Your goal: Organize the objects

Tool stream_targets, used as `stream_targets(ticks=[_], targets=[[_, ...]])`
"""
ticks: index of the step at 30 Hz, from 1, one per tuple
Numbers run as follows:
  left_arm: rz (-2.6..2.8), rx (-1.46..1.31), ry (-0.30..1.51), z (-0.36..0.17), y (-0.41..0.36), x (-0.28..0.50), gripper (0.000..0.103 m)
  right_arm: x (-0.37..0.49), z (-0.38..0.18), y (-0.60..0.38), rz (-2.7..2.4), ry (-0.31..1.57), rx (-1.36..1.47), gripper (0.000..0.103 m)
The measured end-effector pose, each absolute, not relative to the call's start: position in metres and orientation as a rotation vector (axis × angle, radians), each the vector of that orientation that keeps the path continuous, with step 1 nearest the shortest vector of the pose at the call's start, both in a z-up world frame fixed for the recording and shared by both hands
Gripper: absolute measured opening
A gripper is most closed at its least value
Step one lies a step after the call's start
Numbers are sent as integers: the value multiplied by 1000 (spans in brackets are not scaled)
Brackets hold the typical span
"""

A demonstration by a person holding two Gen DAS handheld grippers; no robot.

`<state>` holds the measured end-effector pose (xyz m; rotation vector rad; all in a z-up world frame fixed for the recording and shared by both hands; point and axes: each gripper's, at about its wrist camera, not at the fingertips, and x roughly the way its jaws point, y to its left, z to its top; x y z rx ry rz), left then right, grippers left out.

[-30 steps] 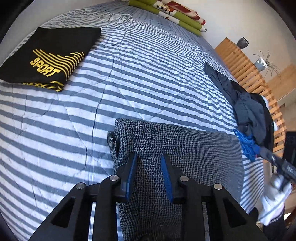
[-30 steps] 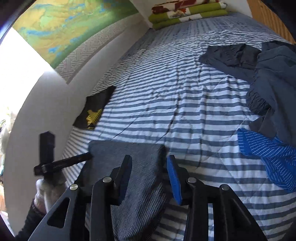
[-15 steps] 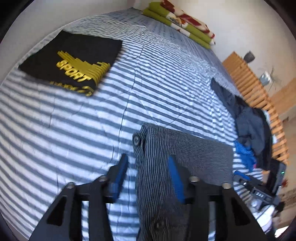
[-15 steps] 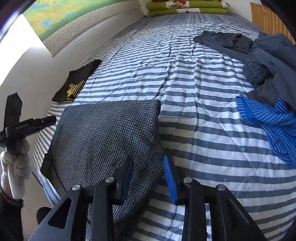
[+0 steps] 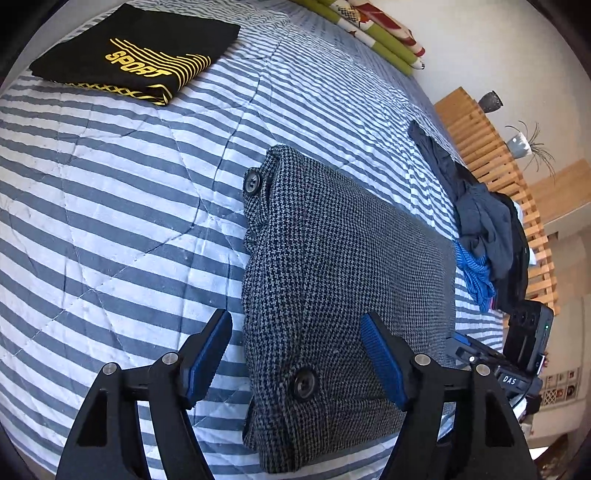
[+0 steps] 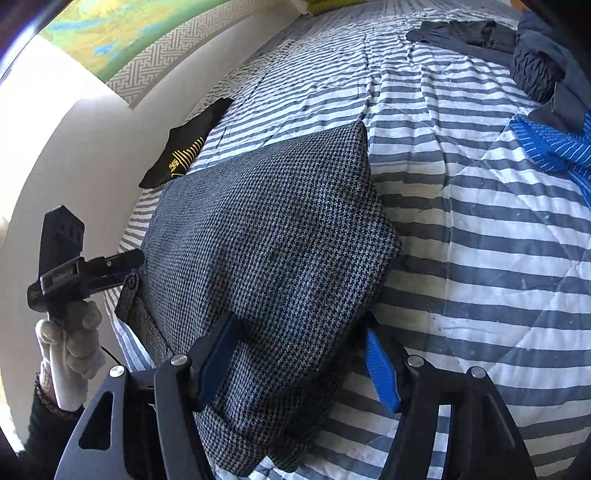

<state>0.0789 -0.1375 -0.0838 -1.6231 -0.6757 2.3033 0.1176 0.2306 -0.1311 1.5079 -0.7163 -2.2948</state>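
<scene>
- The left tool (image 5: 295, 354) stands wide, its blue pads (image 5: 208, 350) straddling the near edge of the folded garment (image 5: 343, 266) without pinching it.
- The right tool (image 6: 301, 365) is wide as well; one pad rests over the cloth, the other (image 6: 380, 369) sits just beside its edge.
- The folded garment (image 6: 266, 251) is a grey-and-black houndstooth piece, folded into a thick rectangle, with two dark buttons (image 5: 252, 181) along one side. It lies flat on the bed, near its foot edge.
- The bed (image 5: 110, 206) wears a quilted cover in blue-grey and white stripes.
- A folded black shirt (image 5: 140, 55) with yellow "SPORT" lettering lies well apart, toward the wall side.
- A heap of dark clothes (image 5: 484, 229) with a blue striped piece (image 6: 554, 144) sits on the other side.
- Green and red folded bedding (image 5: 373, 29) lies at the head; a wooden slatted frame (image 5: 491, 155) and a map on the wall (image 6: 122, 29) border the bed.
</scene>
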Motion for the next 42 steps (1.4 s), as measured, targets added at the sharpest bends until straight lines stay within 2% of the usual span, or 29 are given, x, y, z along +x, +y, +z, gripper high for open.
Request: stream_targets(ticks=[4, 8, 10, 11, 12, 13, 15, 17, 19, 20, 34, 42], targets=[[2359, -1581, -668, -76, -142, 84, 75, 122, -121, 242, -2360, -762, 1488, 63], [2421, -1470, -706, -59, -160, 109, 74, 141, -74, 223, -2503, -483, 1332, 61], [2461, -1433, -694, -55, -167, 125, 69, 141, -53, 192, -2450, -305, 1275, 51], [2464, -1433, -692, -57, -169, 133, 58, 139, -46, 175, -2420, -224, 1257, 43], [2453, -1444, -710, -60, -170, 140, 50, 137, -42, 157, -2379, -151, 1242, 39], [2435, -1451, -740, -63, -173, 145, 49, 132, -39, 132, -2320, -66, 1226, 37], [2386, -1435, -784, -66, -171, 154, 48, 123, -40, 89, -2256, 107, 1207, 22], [2397, -1419, -732, -64, -165, 160, 48, 115, -46, 57, -2203, 251, 1189, 15], [2426, -1440, -663, -63, -161, 161, 47, 103, -55, 32, -2167, 354, 1196, 14], [2419, -1452, -644, -64, -161, 161, 42, 99, -59, 25, -2160, 389, 1200, 14], [2357, -1438, -649, -82, -165, 154, 40, 74, -90, -6, -2108, 555, 1266, 13], [2367, -1442, -665, -84, -173, 155, 40, 69, -100, -16, -2085, 601, 1288, 0]])
